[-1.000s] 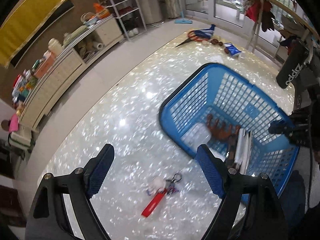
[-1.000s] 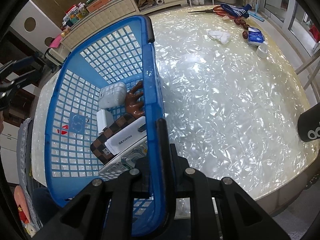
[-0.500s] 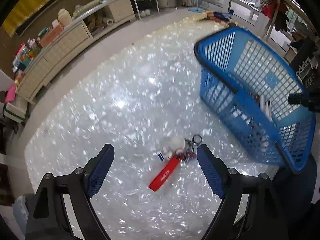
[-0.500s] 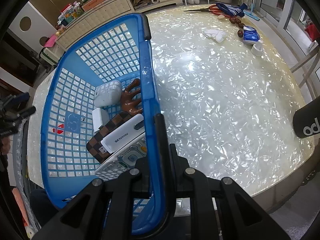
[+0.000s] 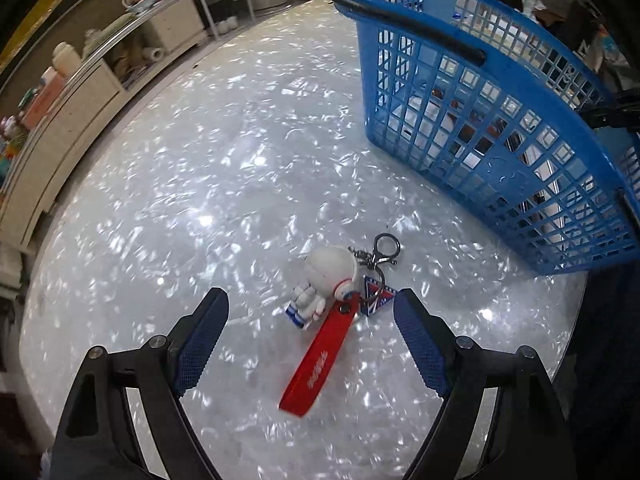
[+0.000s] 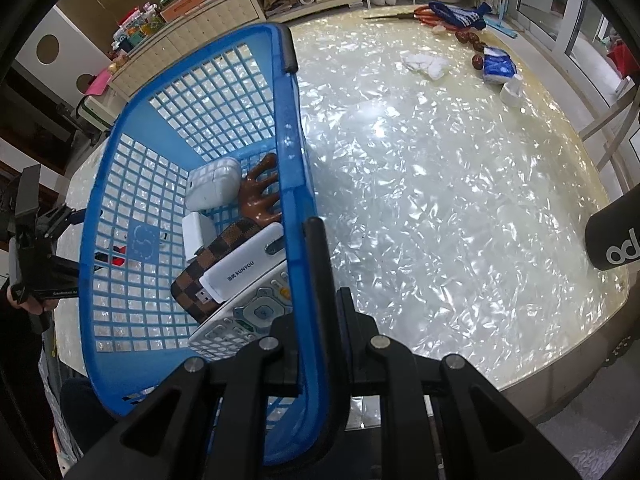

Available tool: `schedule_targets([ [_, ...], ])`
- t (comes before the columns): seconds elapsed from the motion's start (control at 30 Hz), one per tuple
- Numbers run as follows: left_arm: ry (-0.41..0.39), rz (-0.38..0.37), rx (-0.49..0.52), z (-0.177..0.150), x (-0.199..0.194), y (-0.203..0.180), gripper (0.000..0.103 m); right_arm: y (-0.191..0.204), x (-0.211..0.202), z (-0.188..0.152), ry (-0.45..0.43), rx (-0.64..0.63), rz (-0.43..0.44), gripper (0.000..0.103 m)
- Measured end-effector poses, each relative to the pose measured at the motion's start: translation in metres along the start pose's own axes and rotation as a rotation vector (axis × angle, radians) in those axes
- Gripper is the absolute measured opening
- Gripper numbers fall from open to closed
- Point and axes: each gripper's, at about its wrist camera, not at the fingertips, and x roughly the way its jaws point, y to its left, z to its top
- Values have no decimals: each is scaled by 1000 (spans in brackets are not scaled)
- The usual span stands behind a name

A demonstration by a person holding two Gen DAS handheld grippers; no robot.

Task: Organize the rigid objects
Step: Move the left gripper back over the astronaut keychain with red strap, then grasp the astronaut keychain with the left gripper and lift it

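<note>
Keychain (image 5: pixel 332 304): seen from the left wrist lying flat on the shiny table (image 5: pixel 200 184), just beyond and between the fingertips of the left tongs (image 5: pixel 310 312); it is made up of a white astronaut figure, a red strap and a metal clasp.
Left tongs: held wide open above the table, nothing touched by the blue pads.
Basket, left view: the blue basket (image 5: pixel 500 92) is seen tilted, to the right of the keychain and apart from it.
Right tongs (image 6: pixel 316 280): seen from the right wrist clamped shut on the near rim of the basket (image 6: pixel 292 168).
Basket contents: a white case (image 6: pixel 212 188), a brown comb (image 6: pixel 260 196), a checked wallet (image 6: pixel 208 280), a white stick marked XUNYOU (image 6: pixel 244 268) and a remote control (image 6: pixel 248 316) are piled against the gripped wall.
Table, far side: scissors (image 6: pixel 420 14), a blue packet (image 6: pixel 498 66) and a white cloth (image 6: pixel 426 65) are left well apart from the basket.
</note>
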Motion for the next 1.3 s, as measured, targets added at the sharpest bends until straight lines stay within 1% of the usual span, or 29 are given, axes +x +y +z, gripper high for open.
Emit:
schedule_targets([
  [0.13,-47,-22,92,4,9,-6,87,-3,4,1,3,18,-11,13],
  [0.27,-40,-36,201,6,25,-11,87,-4,7,0,12,29,-21,13],
  [0.37,-32,-48,247,3,34,-11,87,-2,7,-1,13,25,-26,13],
  [0.47,-51,-67,279,-1,40,-9,86,-1,7,-1,6,34,-24,13],
  [0.63,-88,-101,313,0,44,-6,85,5,10,0,11,37,-29,13],
  [0.7,-94,-119,322,0,45,-6,82,5,11,0,16,40,-32,13],
  [0.77,-98,-144,323,0,45,-6,74,3,12,-1,20,47,-35,13],
  [0.8,-98,-158,316,-1,45,-5,72,3,13,-2,20,50,-38,13],
  [0.83,-99,-179,304,-3,45,-4,63,2,13,-2,21,53,-38,13],
  [0.87,-101,-204,291,-6,45,-3,59,1,13,-2,21,55,-37,13],
  [0.97,-125,-195,293,-14,42,-5,56,0,12,-2,19,56,-37,13],
  [1.03,-129,-190,284,-15,41,-5,56,1,12,-2,21,55,-38,13],
  [1.2,-123,-179,293,-19,36,-10,56,1,13,-2,25,57,-41,13],
  [1.3,-105,-204,301,-16,37,-9,56,1,13,-1,24,57,-43,13],
])
